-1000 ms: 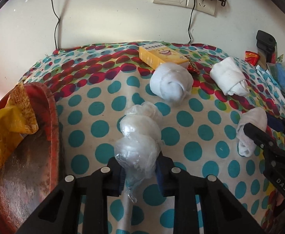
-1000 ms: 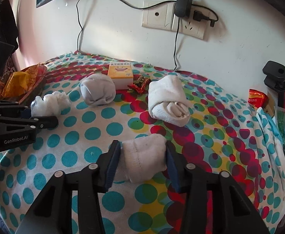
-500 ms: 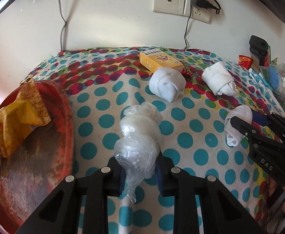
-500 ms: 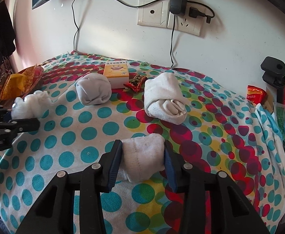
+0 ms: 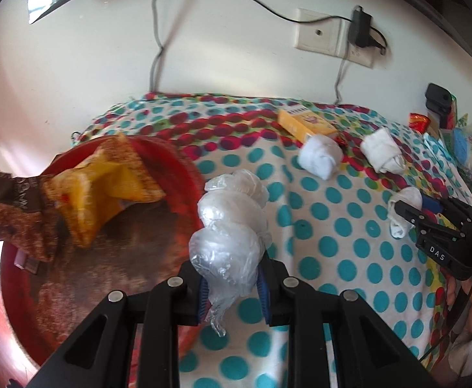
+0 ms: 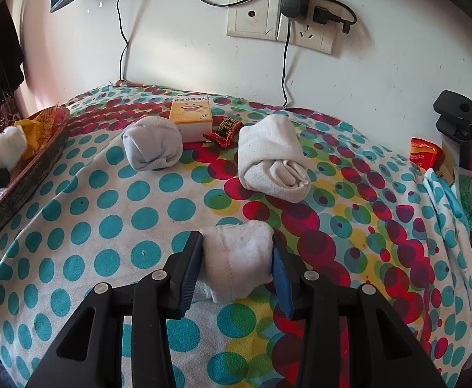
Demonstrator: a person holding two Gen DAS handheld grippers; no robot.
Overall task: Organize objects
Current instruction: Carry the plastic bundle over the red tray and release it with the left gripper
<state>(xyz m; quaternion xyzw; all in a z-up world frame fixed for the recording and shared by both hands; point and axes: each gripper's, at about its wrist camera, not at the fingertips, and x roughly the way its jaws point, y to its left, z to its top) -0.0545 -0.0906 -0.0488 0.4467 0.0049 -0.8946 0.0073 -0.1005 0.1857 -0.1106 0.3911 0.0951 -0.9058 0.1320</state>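
fingers of the left gripper [image 5: 232, 286] are clamped on a crumpled clear plastic bag [image 5: 231, 226] with white lumps inside, which stands up between the blue pads and hangs above the rim of a red tray [image 5: 184, 161]; the bag's tail dangles below the pads. in the right wrist view that bag shows as a white bundle over the tray's far left end.

the tray sits at the left edge of the polka-dot tablecloth [image 6: 113, 220] covering the surface, and holds a yellow-and-brown snack packet [image 5: 106, 187] and a dark brown wrapper [image 5: 9, 207] that sticks out past its left rim.

fingers of the right gripper [image 6: 237, 271] are clamped on a small rolled white sock [image 6: 239, 265], pads pressing both its sides, and the sock lies on the cloth. from the left wrist view the same gripper [image 5: 410, 213] shows at the right with the sock at its tips, and part of a person's hand and a pale sleeve below it.

farther back on the cloth lie a grey rolled sock [image 6: 153, 147], just in front of a yellow-and-white box [image 6: 190, 119] with a smiling mouth printed on it, a small dark red candy wrapper [image 6: 223, 131] beside the box, and a larger rolled white sock [image 6: 271, 158] to the right. a black clamp [image 6: 455, 119] and some packets crowd the right edge. on the wall behind is a socket plate [image 6: 278, 21] with a black adapter and cables.
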